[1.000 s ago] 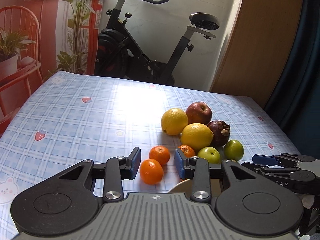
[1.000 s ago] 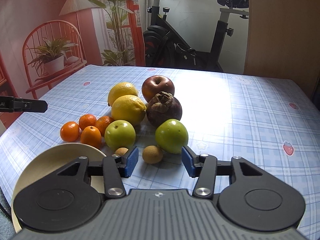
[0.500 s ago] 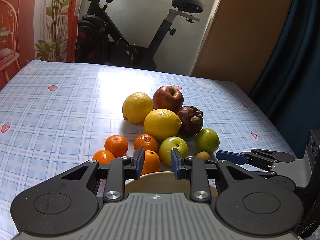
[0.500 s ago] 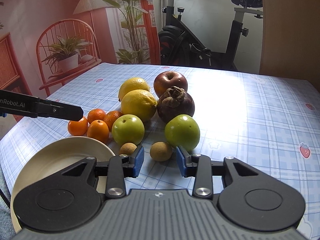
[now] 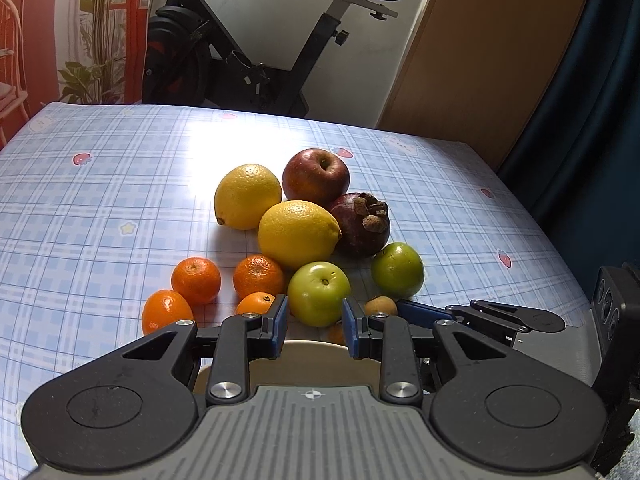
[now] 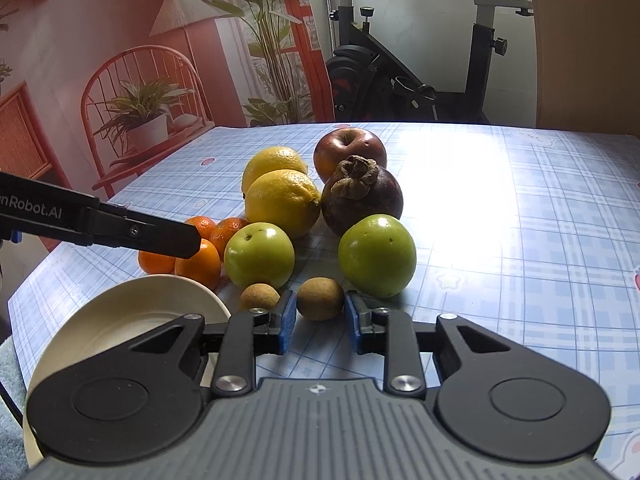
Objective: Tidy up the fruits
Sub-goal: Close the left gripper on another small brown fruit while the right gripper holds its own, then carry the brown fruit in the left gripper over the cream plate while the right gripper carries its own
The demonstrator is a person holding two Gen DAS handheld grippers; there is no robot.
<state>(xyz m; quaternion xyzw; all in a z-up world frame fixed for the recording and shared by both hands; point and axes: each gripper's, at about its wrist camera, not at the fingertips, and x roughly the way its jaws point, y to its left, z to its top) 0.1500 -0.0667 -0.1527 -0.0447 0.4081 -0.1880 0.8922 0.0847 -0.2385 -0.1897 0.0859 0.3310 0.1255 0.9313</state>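
Left wrist view: the cream plate (image 5: pixel 308 354) shows nothing in its visible part; the left gripper (image 5: pixel 314 322) stands part open over its far rim, holding nothing, a green apple (image 5: pixel 319 293) just ahead.

Right wrist view: the plate (image 6: pixel 136 312) lies bare; the right gripper (image 6: pixel 320 322) is part open, a small brown fruit (image 6: pixel 320 298) just beyond its tips, ungripped.

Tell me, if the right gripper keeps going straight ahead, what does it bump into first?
Most likely the small brown fruit. It sits right in front of the open right gripper, lined up with the gap between its fingers. The bigger green apple is just behind it, slightly to the right.
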